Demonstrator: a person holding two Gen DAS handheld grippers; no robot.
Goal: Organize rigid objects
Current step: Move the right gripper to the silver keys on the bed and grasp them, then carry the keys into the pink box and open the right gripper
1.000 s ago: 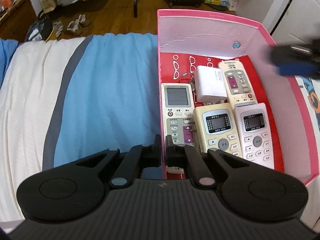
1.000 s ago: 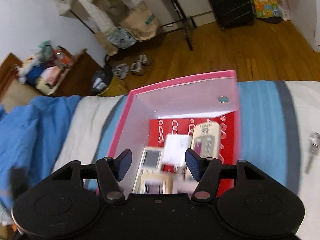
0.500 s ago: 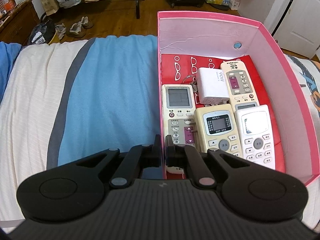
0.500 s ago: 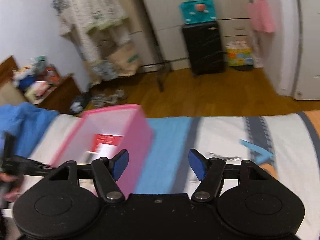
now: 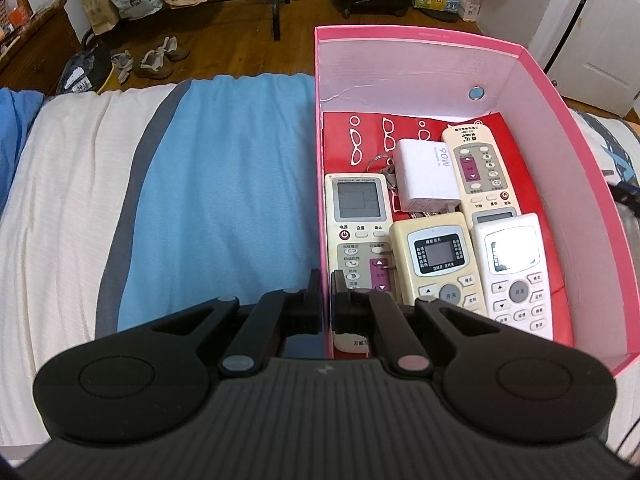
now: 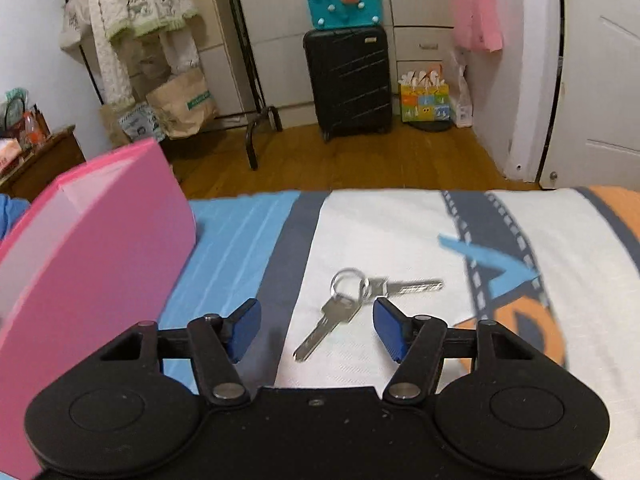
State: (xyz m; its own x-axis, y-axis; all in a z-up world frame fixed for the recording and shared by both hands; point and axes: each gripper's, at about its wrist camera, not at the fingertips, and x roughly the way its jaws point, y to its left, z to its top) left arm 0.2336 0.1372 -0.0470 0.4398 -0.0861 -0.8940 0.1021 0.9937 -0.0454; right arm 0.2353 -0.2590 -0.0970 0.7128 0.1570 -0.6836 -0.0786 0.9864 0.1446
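A pink box (image 5: pixel 560 120) stands on the bed and holds several remote controls (image 5: pixel 438 256), a white charger (image 5: pixel 426 176) and a key ring (image 5: pixel 380 162). My left gripper (image 5: pixel 326 300) is shut on the box's left wall near the front corner. In the right wrist view, a set of keys (image 6: pixel 340 312) on a ring lies on the white part of the bedspread. My right gripper (image 6: pixel 316 330) hovers just over them with its blue pads (image 6: pixel 390 330) apart. Its jaws are closing, one key lies between them, and the pads do not touch it.
The box's outer wall (image 6: pixel 100 260) rises close on the left of my right gripper. The bed's far edge (image 6: pixel 360 192) drops to a wooden floor with a black suitcase (image 6: pixel 348 80), paper bags (image 6: pixel 184 104) and a clothes rack. Shoes (image 5: pixel 156 60) lie on the floor.
My right gripper swung from above the box to the right and down, and now hangs over the keys on the bedspread. The left gripper and the box have not moved.
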